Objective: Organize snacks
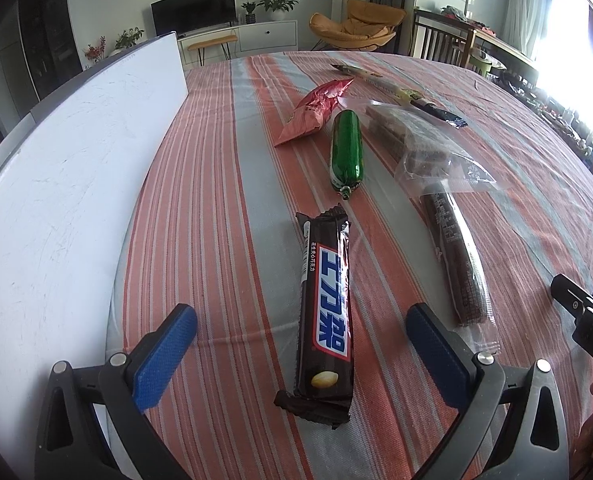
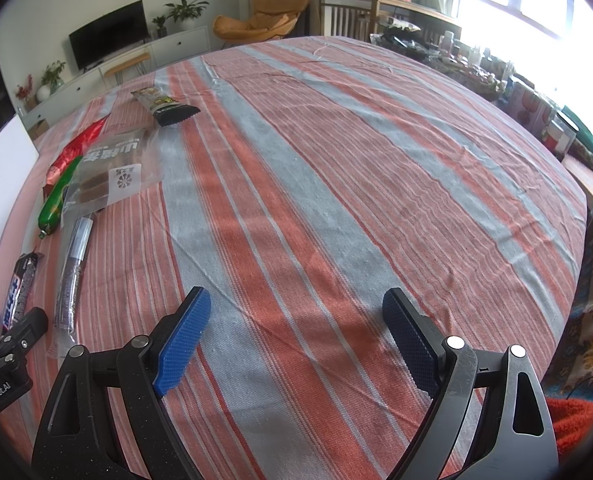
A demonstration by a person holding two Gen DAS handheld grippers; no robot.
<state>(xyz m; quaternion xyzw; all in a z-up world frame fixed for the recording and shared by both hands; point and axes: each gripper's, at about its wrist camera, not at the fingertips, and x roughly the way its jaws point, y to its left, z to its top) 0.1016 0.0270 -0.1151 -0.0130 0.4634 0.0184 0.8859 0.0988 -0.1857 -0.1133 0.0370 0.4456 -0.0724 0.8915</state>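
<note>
Left hand-held gripper [image 1: 301, 344]: jaws spread wide, blue pads clear of everything. Between them, untouched, lies a dark brown chocolate bar [image 1: 326, 312] flat on the table [image 1: 224, 208], which wears a cloth striped in orange-red, grey and white. Wrapper carries large white Chinese characters on a blue field edged in red, a peanut printed near the close end, and a line of small white Chinese print along one side, too fine to read.

Right hand-held gripper [image 2: 296, 340]: jaws also wide apart, nothing between them, only bare striped cloth beneath. At the left edge of the right wrist view a black part of the other tool shows lettering ending "nRobot.AI".

Just right of the bar, a long thin dark stick snack [image 1: 454, 260] in a clear sleeve, small print illegible.

Farther on, a green sausage-shaped snack [image 1: 346, 150] with a clipped end. Right of it, a clear bag of brown slices [image 1: 424, 146], its far end over the top of the stick's sleeve; the right wrist view shows large pale Chinese characters and a round floral mark on it.

Beyond, left of the green one, a red pouch [image 1: 316, 110] with faint print. Farthest, a narrow tan and black packet [image 1: 396, 92].

Along the table's left edge, a white board [image 1: 68, 168].
</note>
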